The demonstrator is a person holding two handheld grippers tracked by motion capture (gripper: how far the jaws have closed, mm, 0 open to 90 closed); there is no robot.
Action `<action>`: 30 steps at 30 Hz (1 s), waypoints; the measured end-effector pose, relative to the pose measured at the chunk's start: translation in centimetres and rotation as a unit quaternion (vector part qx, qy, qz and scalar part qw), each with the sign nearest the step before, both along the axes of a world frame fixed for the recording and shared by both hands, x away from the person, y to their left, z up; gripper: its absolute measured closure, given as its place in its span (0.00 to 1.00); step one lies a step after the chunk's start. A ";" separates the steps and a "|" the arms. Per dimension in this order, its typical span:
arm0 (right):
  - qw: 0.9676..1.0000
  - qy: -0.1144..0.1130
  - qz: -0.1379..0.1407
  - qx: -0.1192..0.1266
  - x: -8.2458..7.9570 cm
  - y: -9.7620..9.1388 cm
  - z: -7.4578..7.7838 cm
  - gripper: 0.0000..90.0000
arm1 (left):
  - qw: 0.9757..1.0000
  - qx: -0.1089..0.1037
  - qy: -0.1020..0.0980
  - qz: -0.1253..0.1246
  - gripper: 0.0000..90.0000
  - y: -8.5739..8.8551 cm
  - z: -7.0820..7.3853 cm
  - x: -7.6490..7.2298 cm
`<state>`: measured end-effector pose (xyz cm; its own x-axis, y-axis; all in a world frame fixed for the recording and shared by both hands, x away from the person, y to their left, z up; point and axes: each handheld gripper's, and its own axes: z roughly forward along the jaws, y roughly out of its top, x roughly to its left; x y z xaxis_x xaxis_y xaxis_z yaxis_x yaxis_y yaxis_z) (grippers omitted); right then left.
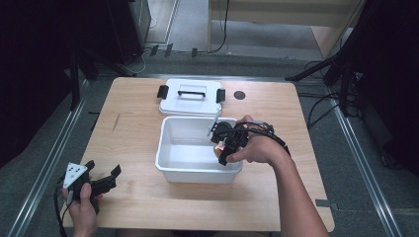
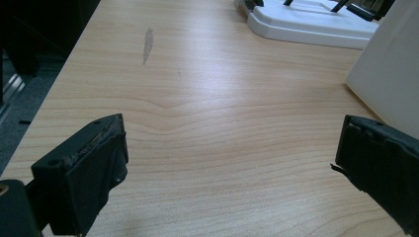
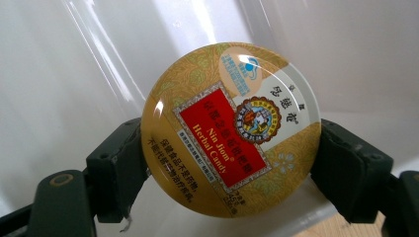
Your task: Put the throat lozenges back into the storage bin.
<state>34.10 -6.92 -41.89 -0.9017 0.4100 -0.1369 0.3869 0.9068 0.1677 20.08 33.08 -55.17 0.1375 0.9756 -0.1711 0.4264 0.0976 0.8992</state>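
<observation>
A round gold candy tin (image 3: 231,129) with a red label sits clamped between the two black jaws of my right gripper (image 3: 231,163), which is shut on its rim. In the high view that gripper (image 1: 221,146) reaches down inside the right end of a white plastic bin (image 1: 170,162), where the tin (image 1: 218,146) shows as a small pale spot. My left gripper (image 1: 110,177) rests low over the table's front left corner, jaws wide open with nothing between them. In the left gripper view its jaws (image 2: 230,163) frame bare wood, and the bin's wall (image 2: 390,74) stands at the right.
The bin's white lid (image 1: 190,101) with black handle and clips lies flat behind the bin; it also shows at the top of the left gripper view, lid (image 2: 316,22). A small dark disc (image 1: 239,95) sits on the wooden table (image 1: 133,128) near the back right. The floor around holds cables.
</observation>
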 end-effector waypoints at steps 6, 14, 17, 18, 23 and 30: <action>1.000 0.010 0.007 -0.010 0.0 0.2 -1.0 0.23 | 1.000 -0.001 0.000 0.000 0.00 0.0 0.0 0.0; 1.000 0.010 0.003 -0.024 0.1 0.5 -1.7 0.23 | 1.000 -0.002 0.000 -0.001 0.00 0.0 0.0 0.0; 0.999 0.011 0.009 -0.032 0.0 0.7 -2.0 0.23 | 1.000 -0.002 0.000 -0.001 0.00 0.0 0.0 0.0; 0.999 0.016 0.006 -0.034 0.0 0.7 -2.0 0.23 | 1.000 -0.002 0.000 -0.001 0.00 0.0 0.0 0.0; 0.999 0.023 0.003 -0.035 0.0 0.7 -2.1 0.23 | 1.000 -0.002 0.000 -0.002 0.00 0.0 0.0 0.0; 0.999 0.029 0.001 -0.038 -0.1 0.7 -2.1 0.20 | 1.000 -0.003 0.000 -0.004 0.00 0.0 0.0 0.0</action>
